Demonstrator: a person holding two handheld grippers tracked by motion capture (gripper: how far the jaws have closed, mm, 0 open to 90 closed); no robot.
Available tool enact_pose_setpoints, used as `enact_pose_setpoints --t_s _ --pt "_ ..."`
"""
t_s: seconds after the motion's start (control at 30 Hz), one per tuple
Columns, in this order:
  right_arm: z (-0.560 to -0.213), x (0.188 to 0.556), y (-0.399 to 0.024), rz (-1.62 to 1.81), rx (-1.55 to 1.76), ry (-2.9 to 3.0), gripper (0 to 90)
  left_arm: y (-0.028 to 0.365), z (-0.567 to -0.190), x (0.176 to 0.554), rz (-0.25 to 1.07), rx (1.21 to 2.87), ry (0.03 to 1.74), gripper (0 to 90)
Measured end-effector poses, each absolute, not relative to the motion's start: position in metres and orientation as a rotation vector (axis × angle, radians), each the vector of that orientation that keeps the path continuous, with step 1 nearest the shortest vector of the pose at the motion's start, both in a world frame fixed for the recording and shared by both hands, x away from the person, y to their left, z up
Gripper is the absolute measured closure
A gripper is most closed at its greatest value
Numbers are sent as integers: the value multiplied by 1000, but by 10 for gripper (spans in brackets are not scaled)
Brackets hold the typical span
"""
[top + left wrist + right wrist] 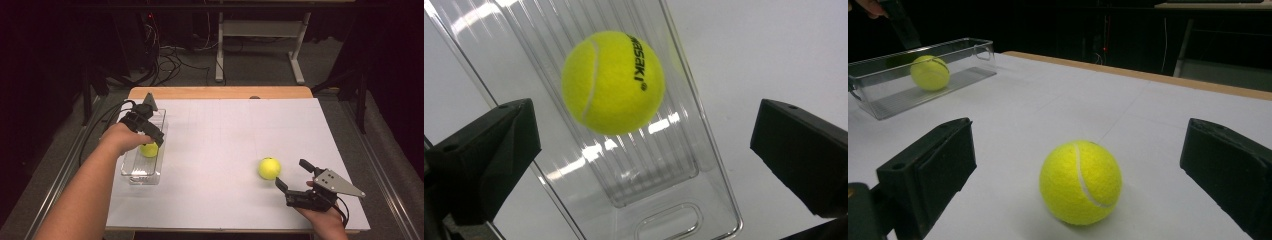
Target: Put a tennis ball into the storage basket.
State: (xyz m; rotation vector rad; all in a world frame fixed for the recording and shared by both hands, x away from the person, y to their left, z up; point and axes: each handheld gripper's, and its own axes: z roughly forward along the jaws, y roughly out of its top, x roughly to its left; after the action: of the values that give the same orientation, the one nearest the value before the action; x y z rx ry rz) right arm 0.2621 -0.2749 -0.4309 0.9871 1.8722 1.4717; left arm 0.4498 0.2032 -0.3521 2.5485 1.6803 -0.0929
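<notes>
Felt-covered tennis ball sits on the white table, just ahead of the right gripper, jaws wide. Likely light, springy, rolls easily: pinch across its middle. Left gripper, jaws wide, over the second ball in clear bin.

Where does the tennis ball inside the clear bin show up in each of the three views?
High view: the ball in the bin sits at left, just below the left tool.
Left gripper view: upper middle, on the ribbed bin floor.
Right gripper view: far upper left, seen through the bin wall.
Shared landmark: the clear bin.
</notes>
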Motion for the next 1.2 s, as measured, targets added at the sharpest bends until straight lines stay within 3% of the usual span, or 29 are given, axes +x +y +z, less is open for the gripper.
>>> enact_pose_setpoints --t_s 0.63,1.2 --pt "-431 262 -273 1467 984 1881 17 173 -344 434 -89 2605 1603 8" --pt "-430 262 -273 1471 983 1877 17 121 -348 425 -126 2677 1499 10"
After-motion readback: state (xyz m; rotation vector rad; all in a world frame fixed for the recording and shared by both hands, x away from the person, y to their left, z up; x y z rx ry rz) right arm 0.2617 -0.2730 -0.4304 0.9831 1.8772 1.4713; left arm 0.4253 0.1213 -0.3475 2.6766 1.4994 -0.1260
